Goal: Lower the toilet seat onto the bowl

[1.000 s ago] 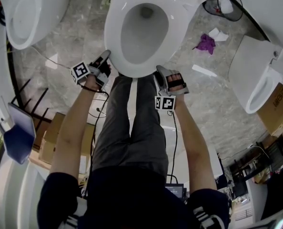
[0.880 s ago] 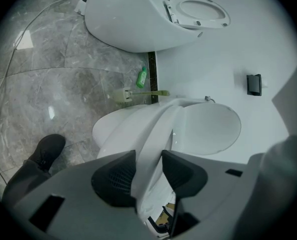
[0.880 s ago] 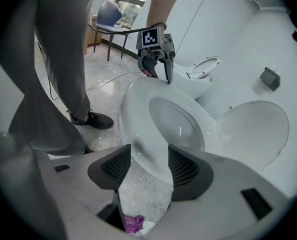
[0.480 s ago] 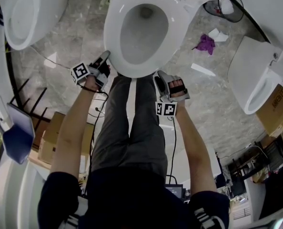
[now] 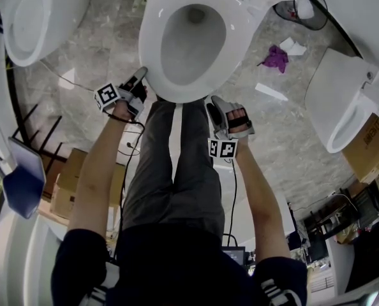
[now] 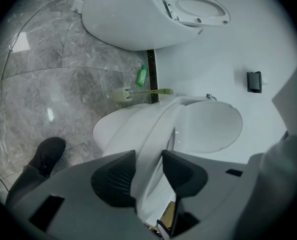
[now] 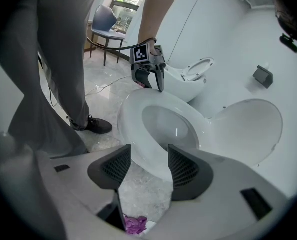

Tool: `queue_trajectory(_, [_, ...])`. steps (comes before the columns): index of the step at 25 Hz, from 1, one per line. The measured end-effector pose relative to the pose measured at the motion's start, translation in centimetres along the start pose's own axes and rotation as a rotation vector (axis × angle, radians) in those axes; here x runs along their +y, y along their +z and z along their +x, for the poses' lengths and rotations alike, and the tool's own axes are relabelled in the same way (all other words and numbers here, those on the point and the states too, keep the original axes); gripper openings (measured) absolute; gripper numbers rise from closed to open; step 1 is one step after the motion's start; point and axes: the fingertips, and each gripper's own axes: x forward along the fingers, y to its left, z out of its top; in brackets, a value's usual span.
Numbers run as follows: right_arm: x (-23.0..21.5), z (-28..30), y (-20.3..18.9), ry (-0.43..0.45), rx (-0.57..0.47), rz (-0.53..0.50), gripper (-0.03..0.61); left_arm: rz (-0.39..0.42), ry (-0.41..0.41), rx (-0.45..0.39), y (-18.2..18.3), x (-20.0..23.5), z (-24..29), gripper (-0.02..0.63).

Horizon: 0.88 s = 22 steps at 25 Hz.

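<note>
The white toilet seat [image 5: 152,43] lies flat on the bowl, and the lid [image 7: 248,129] stands up behind it. My left gripper [image 5: 141,76] is at the seat's left edge. In the left gripper view the seat's rim [image 6: 153,134] runs between the two pads and fills the gap, so this gripper [image 6: 148,176] is shut on it. The right gripper view shows the left gripper [image 7: 156,84] with its tips on the far rim. My right gripper [image 5: 214,101] is at the front right of the bowl. It [image 7: 146,166] stands open, its jaws astride the seat's near rim [image 7: 133,119] with floor showing between them.
Other white toilets stand at the left [image 5: 30,18] and right [image 5: 342,113]. A purple cloth [image 5: 276,57] and paper scraps [image 5: 272,93] lie on the grey marble floor. A green brush [image 6: 138,91] and bottle [image 6: 141,75] are behind the bowl. The person's legs [image 5: 177,158] stand before it.
The right hand has slid very slightly back toward me from the front rim. The left gripper and the seat have not moved.
</note>
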Motion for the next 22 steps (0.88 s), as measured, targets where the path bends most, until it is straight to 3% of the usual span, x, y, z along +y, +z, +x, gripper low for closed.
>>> queue_trajectory(17, [-0.7,-1.5,-0.3,-0.017,0.004,0.0,0.249,0.028,0.011,0.0,-0.4,-0.2,-0.7,0.183])
queue_trajectory(22, [-1.1,-2.2,-0.5,-0.028,0.001,0.012,0.241,0.052,-0.007,0.038,-1.7,-1.1,-1.5,0.178])
